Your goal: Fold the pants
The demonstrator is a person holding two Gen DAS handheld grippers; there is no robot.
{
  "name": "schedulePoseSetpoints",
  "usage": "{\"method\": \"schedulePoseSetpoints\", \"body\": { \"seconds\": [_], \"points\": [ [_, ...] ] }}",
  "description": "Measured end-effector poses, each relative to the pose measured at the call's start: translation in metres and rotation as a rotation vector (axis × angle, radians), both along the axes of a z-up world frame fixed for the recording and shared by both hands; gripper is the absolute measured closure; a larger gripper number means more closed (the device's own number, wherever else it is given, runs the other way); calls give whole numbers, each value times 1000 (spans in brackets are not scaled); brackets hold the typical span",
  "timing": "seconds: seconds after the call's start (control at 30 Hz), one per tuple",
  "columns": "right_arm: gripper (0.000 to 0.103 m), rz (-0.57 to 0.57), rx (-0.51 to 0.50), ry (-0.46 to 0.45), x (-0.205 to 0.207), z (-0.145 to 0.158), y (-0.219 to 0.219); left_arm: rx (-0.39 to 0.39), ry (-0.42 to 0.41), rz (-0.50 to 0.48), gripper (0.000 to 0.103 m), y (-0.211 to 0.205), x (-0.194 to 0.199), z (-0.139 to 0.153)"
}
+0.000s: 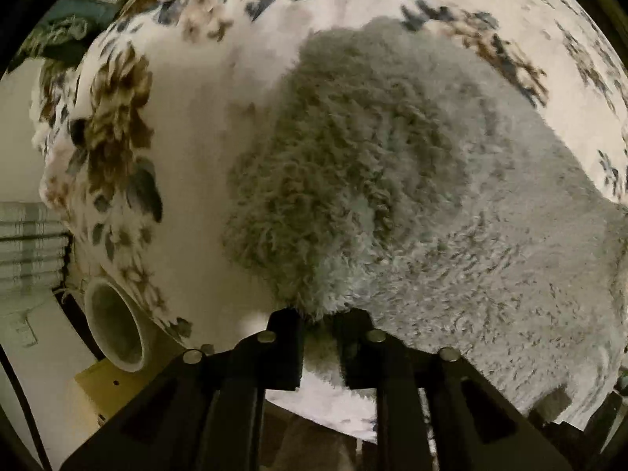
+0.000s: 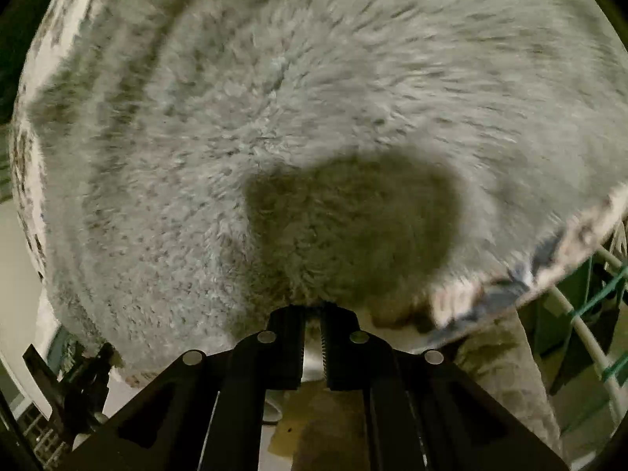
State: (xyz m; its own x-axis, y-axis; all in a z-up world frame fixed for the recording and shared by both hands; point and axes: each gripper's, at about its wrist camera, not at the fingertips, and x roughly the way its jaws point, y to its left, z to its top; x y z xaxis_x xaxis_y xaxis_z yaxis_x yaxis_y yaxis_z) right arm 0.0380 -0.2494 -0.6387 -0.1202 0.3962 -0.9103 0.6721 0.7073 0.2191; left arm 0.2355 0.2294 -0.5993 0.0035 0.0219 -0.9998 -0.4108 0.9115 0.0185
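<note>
The pants [image 1: 412,204] are grey and fluffy and lie on a white floral blanket [image 1: 176,125]. In the left wrist view they fill the middle and right, and my left gripper [image 1: 318,316] is shut on their near edge, with fleece pinched between the black fingers. In the right wrist view the pants [image 2: 274,117] fill almost the whole frame. My right gripper [image 2: 313,312] is shut on their near edge too, with the jaws nearly together. A dark shadow lies on the fleece just ahead of each gripper.
A white tube [image 1: 117,325] lies at the blanket's left edge above a wooden board [image 1: 98,392]. The blanket's edge [image 2: 549,259] runs at the right, with a white rack and green cords [image 2: 588,314] beyond it. The other gripper [image 2: 74,384] shows at lower left.
</note>
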Motion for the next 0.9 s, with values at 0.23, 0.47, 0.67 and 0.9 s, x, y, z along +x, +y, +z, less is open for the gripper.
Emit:
{"method": "schedulePoseSetpoints", "body": {
  "seconds": [0.23, 0.47, 0.67, 0.9],
  "points": [
    [22, 43, -34, -138, -23, 63, -42, 123, -32, -221, 16, -61, -1, 53],
    [22, -147, -204, -194, -108, 129, -202, 102, -154, -482, 11, -236, 9, 94],
    [22, -198, -477, -171, -119, 150, -418, 36, -241, -694, 11, -419, 22, 82],
    [24, -136, -379, -119, -86, 68, -513, 53, -263, -860, 11, -556, 29, 66]
  ]
}}
